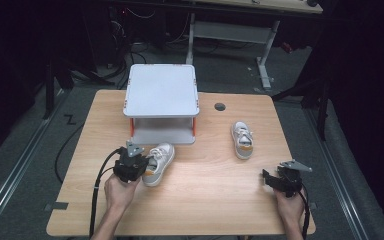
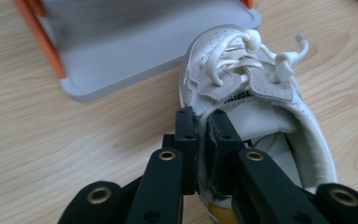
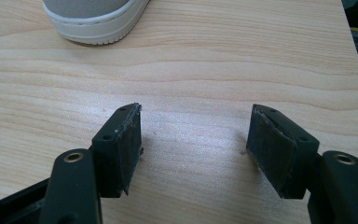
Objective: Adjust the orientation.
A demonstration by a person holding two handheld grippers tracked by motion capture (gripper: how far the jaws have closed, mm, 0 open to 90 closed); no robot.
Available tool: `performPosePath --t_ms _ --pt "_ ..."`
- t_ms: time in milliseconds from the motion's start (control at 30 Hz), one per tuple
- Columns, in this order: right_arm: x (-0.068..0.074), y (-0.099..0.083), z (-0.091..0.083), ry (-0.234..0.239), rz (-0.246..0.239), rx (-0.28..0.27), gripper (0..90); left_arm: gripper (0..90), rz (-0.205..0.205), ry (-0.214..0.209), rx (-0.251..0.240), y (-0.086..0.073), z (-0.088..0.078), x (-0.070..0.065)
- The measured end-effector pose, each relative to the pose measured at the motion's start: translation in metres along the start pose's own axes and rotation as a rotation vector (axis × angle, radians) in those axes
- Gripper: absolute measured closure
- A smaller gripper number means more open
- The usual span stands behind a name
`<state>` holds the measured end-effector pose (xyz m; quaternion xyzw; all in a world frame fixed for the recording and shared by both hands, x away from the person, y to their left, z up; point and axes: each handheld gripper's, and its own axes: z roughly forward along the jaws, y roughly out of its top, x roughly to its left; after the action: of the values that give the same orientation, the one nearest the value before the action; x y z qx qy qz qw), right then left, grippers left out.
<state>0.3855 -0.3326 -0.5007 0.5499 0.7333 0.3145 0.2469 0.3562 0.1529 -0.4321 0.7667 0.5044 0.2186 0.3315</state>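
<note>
- the white shoe lies in the lower left-centre of the high view, on the wooden table, just in front of the lower shelf of the grey two-level rack. its toe points to the upper right, toward the rack.
- the left gripper is clenched on the shoe: in the left gripper view the two black jaws pinch the thin side wall of the collar, one inside the shoe and one outside.
- the hold is on soft material at one edge only, so i judge the shoe can hang crooked or turn when lifted, and the heel may drag on the table.
- if the collar folds or slides between the pads, the shoe may fall back, maybe on its side.
- the loose laces stick out at the top of the left gripper view; they may catch on the shelf edge or on an orange post if the shoe goes there low.
- the rack is light in look, so a push from the toe could shift it.
- the second shoe stands right of centre in the high view, well apart, so no clash there for now.
- the right gripper is released, jaws wide over bare wood at the lower right of the high view, holding nothing. a sudden reach could knock the second shoe, which is near it.
</note>
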Motion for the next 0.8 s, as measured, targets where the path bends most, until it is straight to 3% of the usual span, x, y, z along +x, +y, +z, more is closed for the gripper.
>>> performPosePath --t_ms 367,467,533,733,800 --pt "0.0 0.0 0.0 0.0 -0.001 0.0 34.9 83.9 0.048 -0.035 0.057 0.018 0.027 -0.049" --pt "0.0 0.0 0.0 -0.001 -0.001 0.0 34.9 83.9 0.059 -0.033 0.063 0.02 0.032 -0.057" --pt "0.0 0.0 0.0 -0.001 -0.001 0.0 34.9 83.9 0.077 -0.009 0.067 0.024 0.037 -0.069" --pt "0.0 0.0 0.0 0.0 -0.001 0.0 34.9 82.8 0.099 -0.001 0.087 0.027 0.044 -0.084" --pt "0.0 0.0 0.0 0.0 -0.001 0.001 34.8 81.3 0.101 -0.02 0.089 0.028 0.044 -0.087"
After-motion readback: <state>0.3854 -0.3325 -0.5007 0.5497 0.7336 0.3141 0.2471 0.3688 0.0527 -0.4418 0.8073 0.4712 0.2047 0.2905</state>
